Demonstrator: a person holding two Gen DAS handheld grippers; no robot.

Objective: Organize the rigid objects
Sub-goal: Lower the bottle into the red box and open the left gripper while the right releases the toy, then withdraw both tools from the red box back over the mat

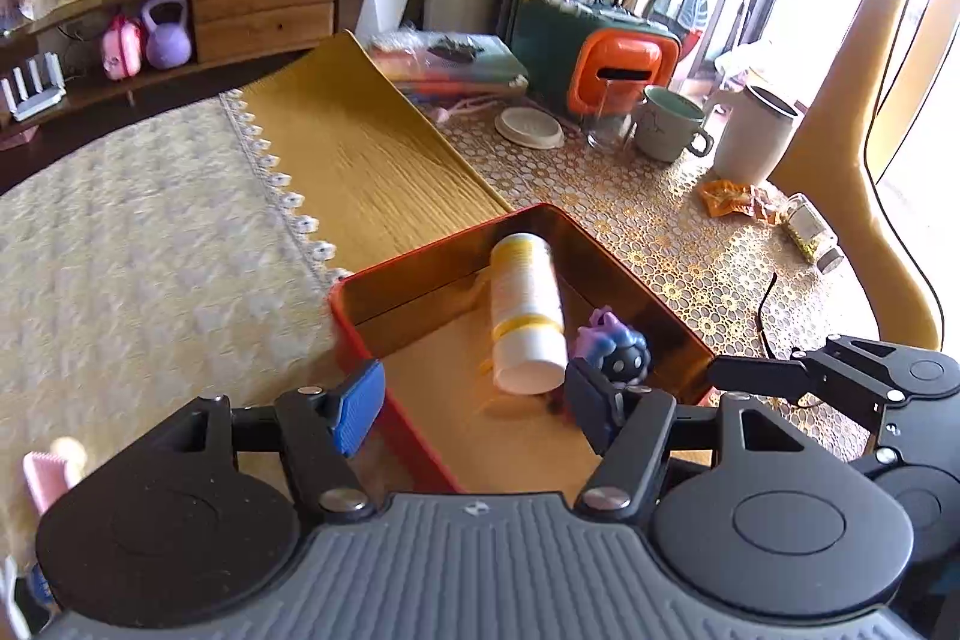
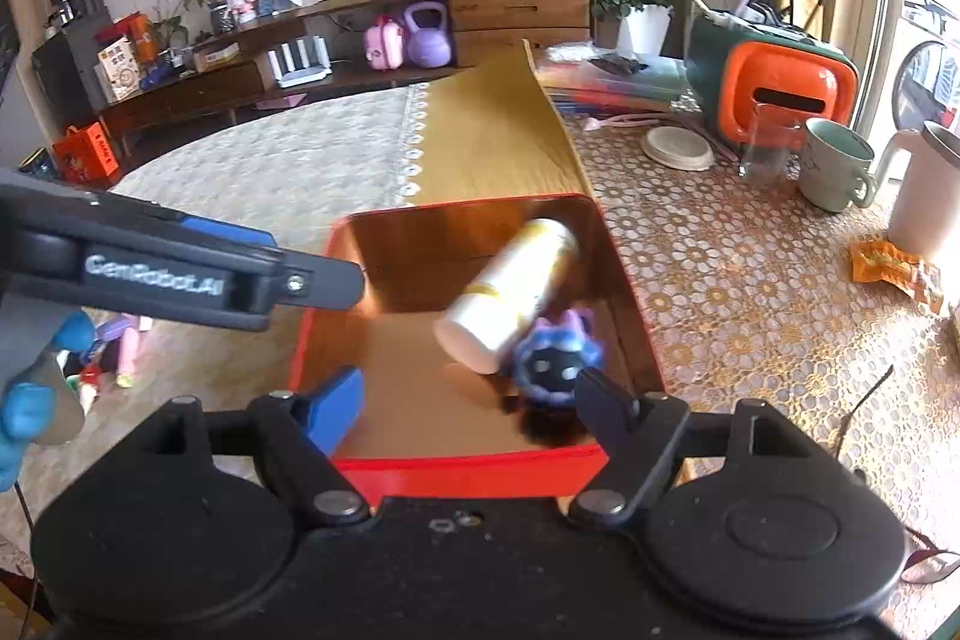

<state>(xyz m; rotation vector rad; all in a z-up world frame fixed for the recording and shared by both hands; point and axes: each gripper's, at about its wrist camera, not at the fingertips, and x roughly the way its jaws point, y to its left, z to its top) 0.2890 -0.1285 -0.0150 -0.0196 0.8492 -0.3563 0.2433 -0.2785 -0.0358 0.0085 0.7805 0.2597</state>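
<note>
A red tin box (image 1: pixel 354 334) (image 2: pixel 480 472) with a shiny gold inside stands on the table. In it lies a white bottle with yellow bands (image 1: pixel 528 304) (image 2: pixel 510 286), on its side. A small dark blue and purple toy (image 1: pixel 618 346) (image 2: pixel 555 361) rests against the bottle's near end. My left gripper (image 1: pixel 474 400) hovers open over the box's left wall, with nothing between its blue pads. My right gripper (image 2: pixel 471 400) is open above the box's near wall, and the toy sits just beyond its right finger. Each view shows the other gripper's fingers (image 2: pixel 312 280) (image 1: pixel 762 373) at the side.
To the right on the gold-patterned cloth stand a green mug (image 1: pixel 666 124), a glass (image 1: pixel 609 118), a white jug (image 1: pixel 753 136) and an orange and green case (image 1: pixel 600 46). Orange wrappers (image 1: pixel 729 196) and a small jar (image 1: pixel 813 232) lie nearby. A blue-gloved hand (image 2: pixel 24 400) is at the left.
</note>
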